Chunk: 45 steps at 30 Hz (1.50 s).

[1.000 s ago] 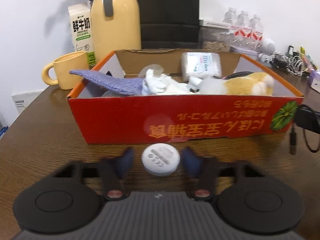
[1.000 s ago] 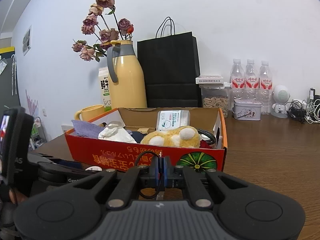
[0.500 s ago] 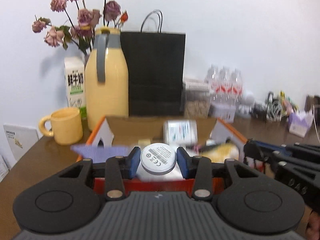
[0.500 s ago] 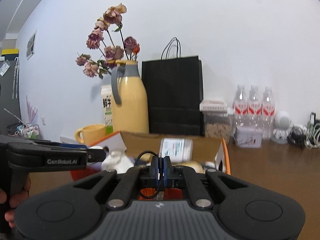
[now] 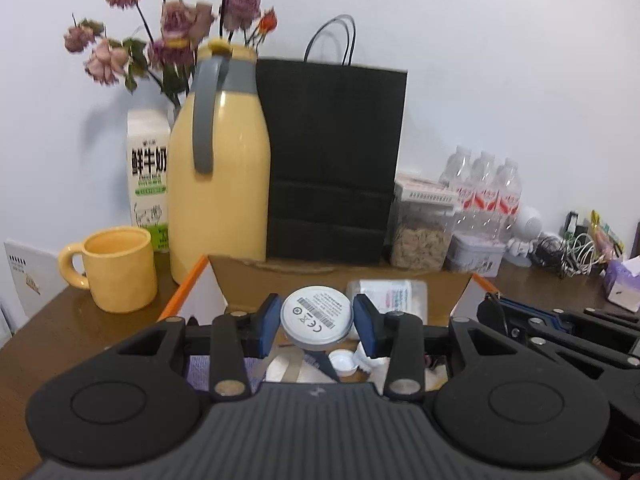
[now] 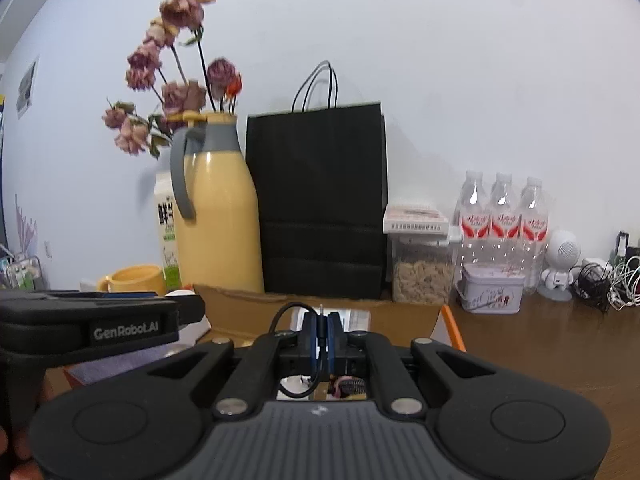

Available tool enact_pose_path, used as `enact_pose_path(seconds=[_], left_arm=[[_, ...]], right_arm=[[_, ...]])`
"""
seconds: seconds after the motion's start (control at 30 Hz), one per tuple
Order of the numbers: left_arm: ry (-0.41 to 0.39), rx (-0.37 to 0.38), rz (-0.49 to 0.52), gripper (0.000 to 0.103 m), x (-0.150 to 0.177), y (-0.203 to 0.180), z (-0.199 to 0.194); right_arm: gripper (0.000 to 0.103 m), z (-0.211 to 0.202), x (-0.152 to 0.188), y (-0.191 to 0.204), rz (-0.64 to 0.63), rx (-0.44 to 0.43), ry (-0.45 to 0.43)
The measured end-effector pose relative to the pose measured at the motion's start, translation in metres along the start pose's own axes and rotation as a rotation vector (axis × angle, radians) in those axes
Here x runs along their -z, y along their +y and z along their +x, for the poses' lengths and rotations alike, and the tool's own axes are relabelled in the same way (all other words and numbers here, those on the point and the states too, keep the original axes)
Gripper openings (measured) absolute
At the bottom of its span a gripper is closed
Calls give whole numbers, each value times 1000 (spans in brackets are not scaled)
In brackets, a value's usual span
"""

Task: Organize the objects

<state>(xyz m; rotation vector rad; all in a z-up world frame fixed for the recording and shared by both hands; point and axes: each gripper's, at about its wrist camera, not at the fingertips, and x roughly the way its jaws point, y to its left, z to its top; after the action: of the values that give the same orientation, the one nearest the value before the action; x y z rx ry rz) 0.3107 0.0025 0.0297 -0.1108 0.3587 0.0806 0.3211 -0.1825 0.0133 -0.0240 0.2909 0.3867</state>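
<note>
Currently held, left: a white round puck-like device (image 5: 317,318), label side toward the camera, is pinched across its rim by the blue pads (image 5: 269,322) of the left gripper (image 5: 316,324); it is carried above the open cardboard box (image 5: 248,280).
Currently held, right: the jaws of the right gripper (image 6: 321,340) are pressed together on a thin black cable (image 6: 294,354), whose metal plug tip stands up above the pads and whose loop hangs below them.
Puck, handling: judged light, rigid and smooth-sided; a hard plastic rim may slip between flat pads if tilted, so the hold is best kept across the widest part, as it is now.
Cable, handling: judged light and limp; the free loop will swing and may snag on the box wall, so a hold near the plug gives most control.
Box contents: a white packet (image 5: 386,294), a small white cap (image 5: 342,362) and soft cloth are seen beneath the grippers.
Release: a low drop onto the soft contents is judged safe for both things.
Surroundings: a yellow thermos jug (image 5: 218,168), a yellow mug (image 5: 120,268) and a black paper bag (image 5: 332,160) stand behind the box, well apart from both grippers.
</note>
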Motion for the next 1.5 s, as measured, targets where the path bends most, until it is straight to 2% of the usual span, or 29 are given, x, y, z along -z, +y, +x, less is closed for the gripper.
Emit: enact_pose_path(seconds=[0.07,0.1,0.13,0.17,0.2,0.23,0.27,0.3,0.6,0.77,1.07,1.5], left_arm=[[3,-1,-3,41,2,3,2],[0,-6,-9,47,2,5,3],[-1,-12,-13,71,2,6,3],[-5,-21,-18,87,2,8,2],[-20,-25,-24,103,2,10,1],[-42,-28,-27,103,2,12,-2],[-44,-22,-23,103,1,12,-3],[-43,-15,-24,103,0,13,-4],[-28,-24,-26,103,0,13,-5],[-17,-35,-32,103,-3,17,-10],[-31,-40,13,103,-2,24,-59],[101,-66,26,103,30,37,-125]], right_arm=[[6,4,2,-2,3,7,10],[8,5,3,-3,7,14,13],[9,5,4,-4,12,27,14],[21,5,4,-6,16,36,20],[47,5,5,-7,21,44,23],[62,5,5,-9,25,59,21],[89,3,6,-9,25,79,13],[102,1,7,-10,24,95,1],[103,2,7,-14,41,94,35],[103,-10,2,-13,49,66,21],[103,-60,-3,-1,33,40,13],[103,-123,22,13,48,35,94]])
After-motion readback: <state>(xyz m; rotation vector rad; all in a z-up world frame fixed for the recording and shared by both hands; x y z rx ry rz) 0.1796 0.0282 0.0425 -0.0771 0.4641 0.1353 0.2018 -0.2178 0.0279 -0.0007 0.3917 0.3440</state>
